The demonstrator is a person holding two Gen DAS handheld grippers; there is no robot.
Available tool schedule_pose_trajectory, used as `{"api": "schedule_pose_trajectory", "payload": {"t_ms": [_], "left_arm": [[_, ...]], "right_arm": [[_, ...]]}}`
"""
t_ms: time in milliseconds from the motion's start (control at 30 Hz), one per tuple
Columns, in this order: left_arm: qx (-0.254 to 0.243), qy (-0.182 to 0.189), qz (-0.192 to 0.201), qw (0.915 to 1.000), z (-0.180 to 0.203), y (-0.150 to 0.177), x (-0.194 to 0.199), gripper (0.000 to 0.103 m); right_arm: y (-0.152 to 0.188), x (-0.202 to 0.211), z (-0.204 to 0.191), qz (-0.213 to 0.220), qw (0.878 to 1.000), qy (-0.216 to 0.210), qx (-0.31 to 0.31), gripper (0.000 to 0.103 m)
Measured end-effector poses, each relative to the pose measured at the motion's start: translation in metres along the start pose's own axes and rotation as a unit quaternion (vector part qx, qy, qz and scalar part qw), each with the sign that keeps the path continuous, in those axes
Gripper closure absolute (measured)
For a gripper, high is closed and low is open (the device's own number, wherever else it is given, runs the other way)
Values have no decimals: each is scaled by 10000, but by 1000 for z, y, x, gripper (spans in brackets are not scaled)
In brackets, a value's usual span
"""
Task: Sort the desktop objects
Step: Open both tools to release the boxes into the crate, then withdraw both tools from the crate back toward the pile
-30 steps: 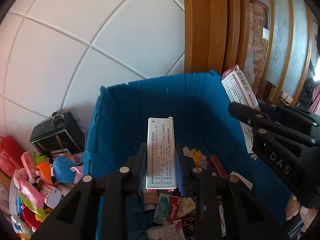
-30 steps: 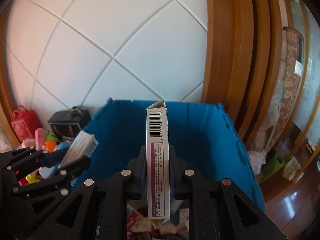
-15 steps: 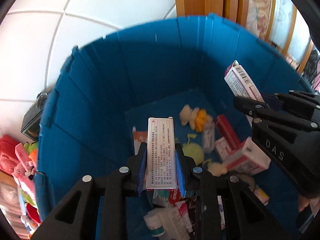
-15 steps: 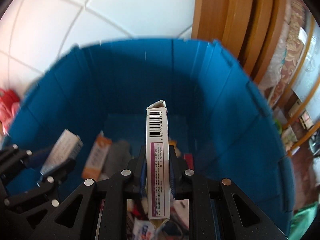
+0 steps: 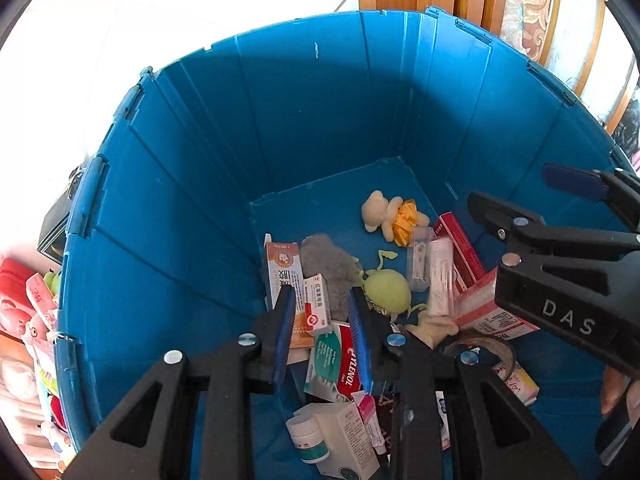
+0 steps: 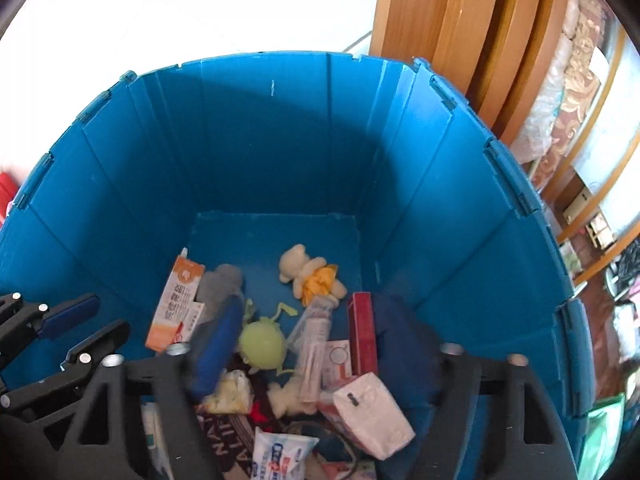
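Both grippers hang over a deep blue bin (image 5: 304, 128) that also fills the right wrist view (image 6: 280, 168). My left gripper (image 5: 322, 320) is open and empty above the pile. My right gripper (image 6: 308, 340) is open wide and empty; it also shows at the right of the left wrist view (image 5: 516, 200). On the bin floor lie several medicine boxes, an orange-and-white box (image 6: 176, 300), a cream bear toy (image 6: 308, 272), a green plush (image 5: 386, 292), a red box (image 6: 362, 332) and a white-and-pink box (image 6: 372, 416).
Outside the bin on the left are a black box (image 5: 54, 224) and pink and red toys (image 5: 24, 312). A white tiled wall stands behind. Wooden door frames (image 6: 460, 40) rise at the right.
Both grippers tilted down into the bin and opened. The silver-white box left my left gripper and the white-and-purple box left my right gripper; both are now among the pile.
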State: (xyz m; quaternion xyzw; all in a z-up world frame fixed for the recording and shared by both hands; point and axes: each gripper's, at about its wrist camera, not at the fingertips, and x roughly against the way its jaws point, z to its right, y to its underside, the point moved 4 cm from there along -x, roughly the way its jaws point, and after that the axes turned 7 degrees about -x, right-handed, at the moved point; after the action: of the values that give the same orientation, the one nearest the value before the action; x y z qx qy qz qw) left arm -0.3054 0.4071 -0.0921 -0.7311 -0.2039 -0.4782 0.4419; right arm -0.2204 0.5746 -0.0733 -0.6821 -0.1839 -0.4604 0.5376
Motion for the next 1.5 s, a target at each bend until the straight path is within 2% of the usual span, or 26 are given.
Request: {"api": "schedule_pose_trajectory", "payload": {"t_ms": [33,100,267,400,533,767,867,967,1067,1233,1367,1500], "left_arm": [[24,12,2,10000,0,0,0,77],[22,21,10,10000,-2,1,-1,77],[46,63,23,10000,-4,2,-3,77],[26,-37,122,9999,-4,2,4,77],[-45,-117,513,9986,-3,4,30,77],[24,76,1274,9918,-2,25,103,77],[120,17,1603,9870,-9,45,131,74],[299,-105,2006,9792,-23,69,159,59],[503,-462,2408,9682,-44,98,186,44],[891,-830,2880,9498,-88,155,215,32],[1319,-973,2843,9446,-129,206,210,32],[1599,-1364,2595,9426,-172,259,201,32]], "right_arm": [[0,-1,2,22,10000,31,7,22],[-1,-2,4,33,10000,45,-21,13],[-5,0,4,-4,10000,27,-22,3],[-6,2,3,-26,10000,46,39,1],[-10,22,6,201,9998,-55,-52,1],[-2,87,8,608,9978,-249,105,0],[9,121,8,971,9948,-295,115,0],[25,147,1,1251,9912,-408,124,0],[42,170,-12,1466,9868,-672,135,0],[67,200,-47,1810,9766,-1131,257,0],[88,210,-88,1882,9695,-1507,434,0],[105,222,-141,1954,9601,-1858,741,0]]}}
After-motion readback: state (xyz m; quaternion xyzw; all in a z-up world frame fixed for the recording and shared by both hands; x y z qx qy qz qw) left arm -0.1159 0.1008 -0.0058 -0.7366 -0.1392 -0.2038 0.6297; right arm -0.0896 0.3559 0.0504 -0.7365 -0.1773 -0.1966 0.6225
